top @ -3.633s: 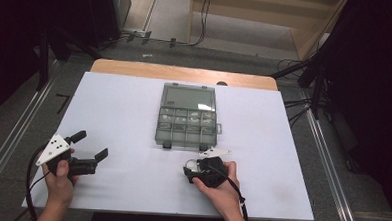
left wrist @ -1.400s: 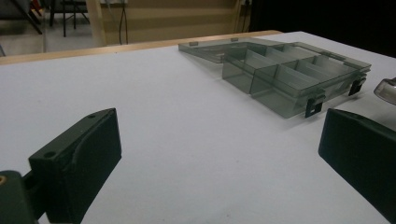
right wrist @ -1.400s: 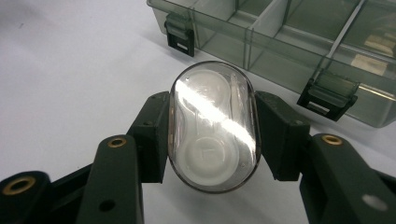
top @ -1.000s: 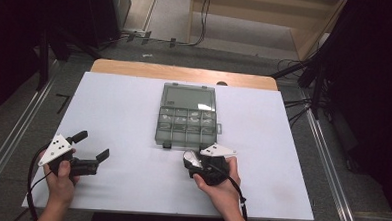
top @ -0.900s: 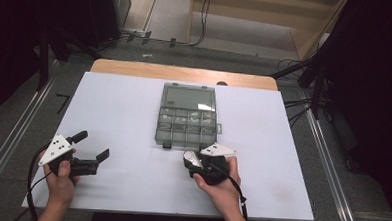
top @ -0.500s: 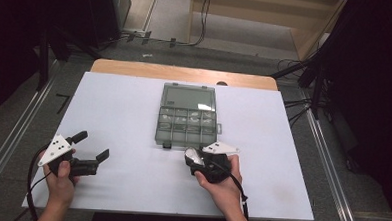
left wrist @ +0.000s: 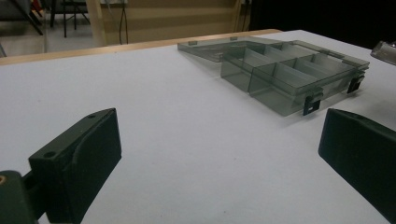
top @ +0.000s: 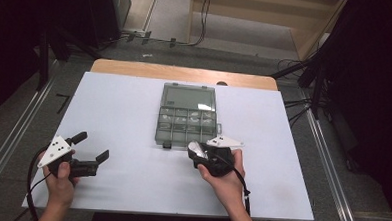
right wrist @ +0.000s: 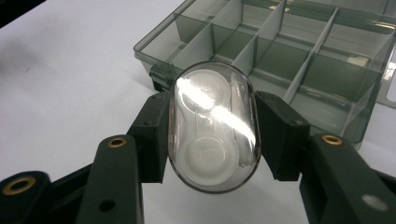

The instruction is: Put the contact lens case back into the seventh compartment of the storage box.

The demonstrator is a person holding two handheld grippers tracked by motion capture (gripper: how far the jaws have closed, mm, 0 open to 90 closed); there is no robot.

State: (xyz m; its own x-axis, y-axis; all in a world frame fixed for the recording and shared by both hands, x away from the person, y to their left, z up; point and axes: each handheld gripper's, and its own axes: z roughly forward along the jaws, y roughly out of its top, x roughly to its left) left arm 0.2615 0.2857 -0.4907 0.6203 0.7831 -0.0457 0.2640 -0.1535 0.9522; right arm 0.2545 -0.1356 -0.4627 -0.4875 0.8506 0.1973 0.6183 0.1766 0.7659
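A smoky clear compartment box (top: pixel 187 121) lies open mid-table, its lid (top: pixel 189 96) flat behind it. My right gripper (top: pixel 197 152) sits just in front of the box's near edge, shut on a small clear oval case (top: pixel 196 150). In the right gripper view that case (right wrist: pixel 212 126), with white round parts inside, is pinched between the jaws in front of the box (right wrist: pixel 299 51), whose near compartments look empty. My left gripper (top: pixel 92 147) stands open at the front left with nothing between its fingers; in its own view the box (left wrist: pixel 285 70) lies ahead to the right.
The white table top (top: pixel 124 107) has a wooden strip (top: pixel 136 68) along its far edge. Metal rails, cables and dark stands surround the table. Bare white surface separates my left gripper (left wrist: pixel 219 154) from the box.
My right gripper, still holding the oval case, has crept a little forward and to the right, closer to the box's near edge. The left gripper has stayed put.
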